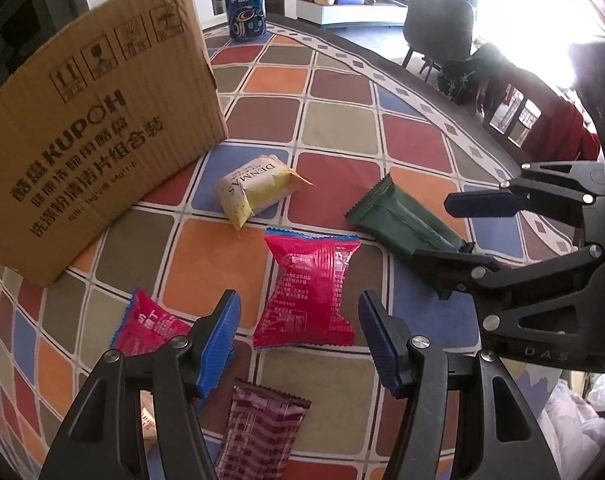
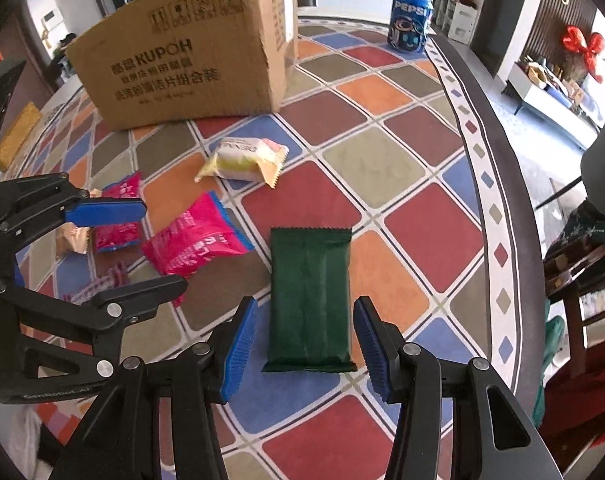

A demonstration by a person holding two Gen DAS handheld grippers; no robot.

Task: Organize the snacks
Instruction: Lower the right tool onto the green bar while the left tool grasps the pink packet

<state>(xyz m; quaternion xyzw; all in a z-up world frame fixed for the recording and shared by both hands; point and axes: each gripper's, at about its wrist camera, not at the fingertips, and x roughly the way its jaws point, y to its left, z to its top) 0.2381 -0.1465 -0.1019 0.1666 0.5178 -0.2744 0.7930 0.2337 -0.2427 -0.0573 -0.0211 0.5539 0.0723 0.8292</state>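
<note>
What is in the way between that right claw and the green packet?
Nothing visible. The right gripper is open, its fingers either side of the green packet, which lies flat and alone on the tablecloth.

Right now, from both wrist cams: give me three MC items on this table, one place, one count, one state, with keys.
1. Where is the Pepsi can?
A. in the box
B. on the table past the box
C. in a gripper

2. How many pink packs are in the right wrist view?
A. two
B. four
C. none

3. What is the right gripper doing?
A. shut on the can
B. open astride the green pack
C. shut on a pink pack

Key: 1 B, it stands on the cloth beyond the box. 2 A, one pink pack and another. 3 B, fingers apart either side of the green pack.
</note>
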